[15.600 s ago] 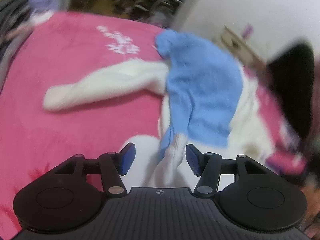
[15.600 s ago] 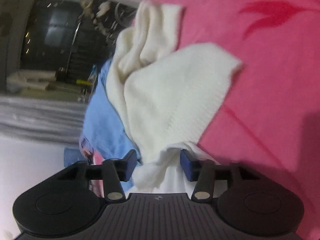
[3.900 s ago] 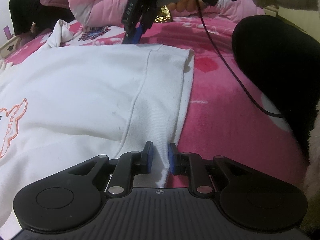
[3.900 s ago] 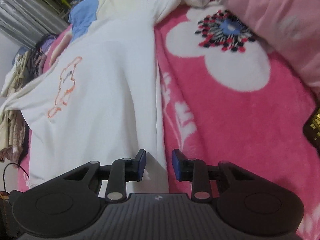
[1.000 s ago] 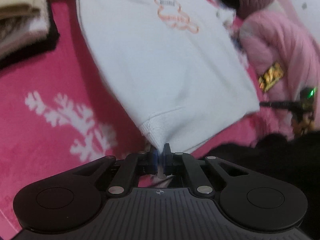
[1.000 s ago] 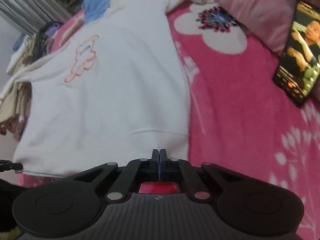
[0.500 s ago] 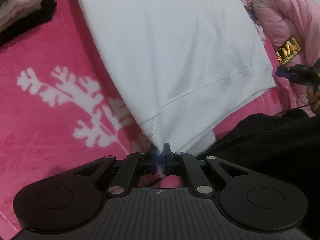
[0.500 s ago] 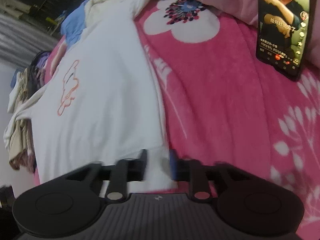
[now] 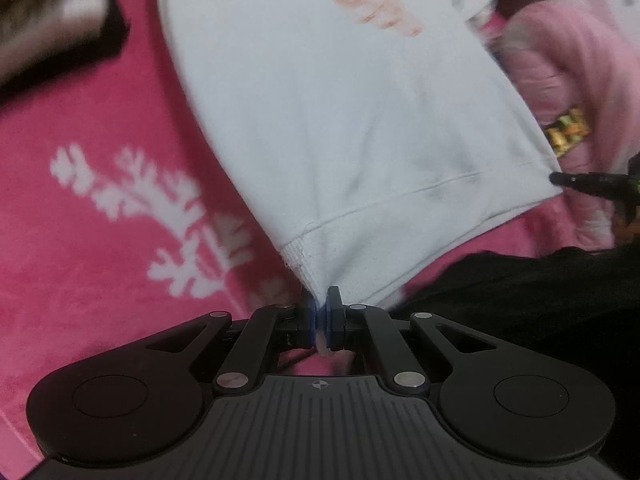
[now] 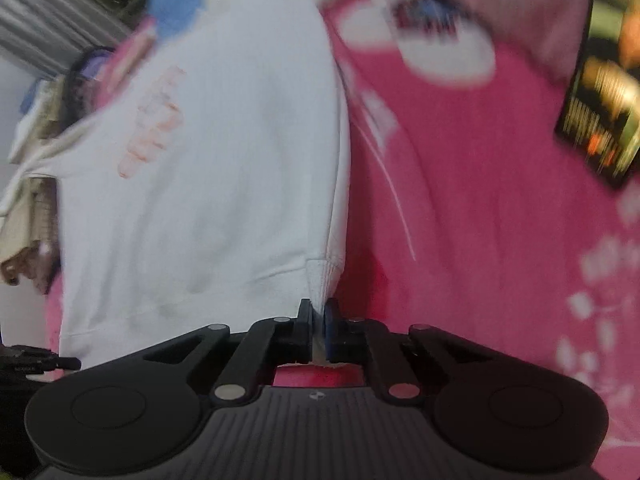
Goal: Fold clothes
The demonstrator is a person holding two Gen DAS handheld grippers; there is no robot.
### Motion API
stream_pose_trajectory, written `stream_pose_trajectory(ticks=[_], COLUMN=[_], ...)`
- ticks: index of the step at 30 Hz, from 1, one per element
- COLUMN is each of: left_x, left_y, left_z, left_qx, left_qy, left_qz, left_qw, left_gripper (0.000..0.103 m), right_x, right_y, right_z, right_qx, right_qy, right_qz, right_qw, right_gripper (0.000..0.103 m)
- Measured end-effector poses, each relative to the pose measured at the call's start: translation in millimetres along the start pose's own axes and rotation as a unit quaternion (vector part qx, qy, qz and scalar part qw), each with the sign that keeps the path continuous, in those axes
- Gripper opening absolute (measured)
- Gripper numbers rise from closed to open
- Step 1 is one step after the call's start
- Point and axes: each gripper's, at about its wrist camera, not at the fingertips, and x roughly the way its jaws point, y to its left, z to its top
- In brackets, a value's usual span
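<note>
Left gripper [image 9: 319, 312] clamped on white sweatshirt [image 9: 352, 128] hem corner, near left. Right gripper [image 10: 318, 320] jaws closing on the opposite hem corner, fabric between them. Sweatshirt lies spread on pink blanket [image 10: 480, 220].

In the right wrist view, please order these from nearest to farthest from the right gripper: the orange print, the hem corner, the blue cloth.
1. hem corner, between the closing jaws of the right gripper.
2. orange print, mid-shirt, left.
3. blue cloth, top left, beyond the shirt.
</note>
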Motion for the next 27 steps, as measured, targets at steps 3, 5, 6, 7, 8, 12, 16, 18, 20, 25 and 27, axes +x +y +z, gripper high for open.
stream_pose_trajectory(ticks=[3, 5, 6, 7, 8, 12, 16, 18, 20, 25, 27], left_x=[6, 24, 36, 46, 55, 67, 62, 59, 53, 22, 6], left_y=[-1, 3, 5, 7, 10, 14, 9, 11, 15, 25, 27], left_z=[-8, -13, -16, -19, -20, -16, -21, -26, -32, -41, -35], left_qx=[0.005, 0.007, 0.014, 0.023, 0.027, 0.031, 0.056, 0.051, 0.044, 0.052, 0.057], left_qy=[0.016, 0.038, 0.053, 0.066, 0.075, 0.088, 0.085, 0.091, 0.104, 0.114, 0.087], left_qz=[0.0, 0.004, 0.007, 0.015, 0.02, 0.019, 0.024, 0.025, 0.031, 0.08, 0.11], left_qw=[0.9999, 0.9992, 0.9985, 0.9975, 0.9966, 0.9955, 0.9946, 0.9943, 0.9932, 0.9889, 0.9884], left_gripper=[0.002, 0.002, 0.002, 0.002, 0.002, 0.005, 0.011, 0.015, 0.017, 0.024, 0.024], right_x=[-12, 8, 22, 33, 43, 55, 47, 39, 28, -11, -26], right_y=[5, -7, -13, -18, -22, -27, -26, -27, -30, -31, -24], right_z=[-7, -13, -19, -22, -24, -23, -27, -32, -38, -41, -33], right_qx=[-0.018, -0.008, -0.003, 0.002, 0.007, 0.025, 0.022, 0.027, 0.031, 0.043, 0.026], right_qy=[0.007, 0.041, 0.06, 0.072, 0.081, 0.099, 0.115, 0.11, 0.095, 0.023, -0.023], right_qz=[-0.024, -0.043, -0.055, -0.06, -0.062, -0.065, -0.069, -0.073, -0.081, -0.104, -0.098], right_qw=[1.0, 0.998, 0.997, 0.996, 0.995, 0.993, 0.991, 0.991, 0.992, 0.993, 0.995], right_gripper=[0.006, 0.006, 0.006, 0.006, 0.006, 0.006, 0.027, 0.037, 0.045, 0.045, 0.045])
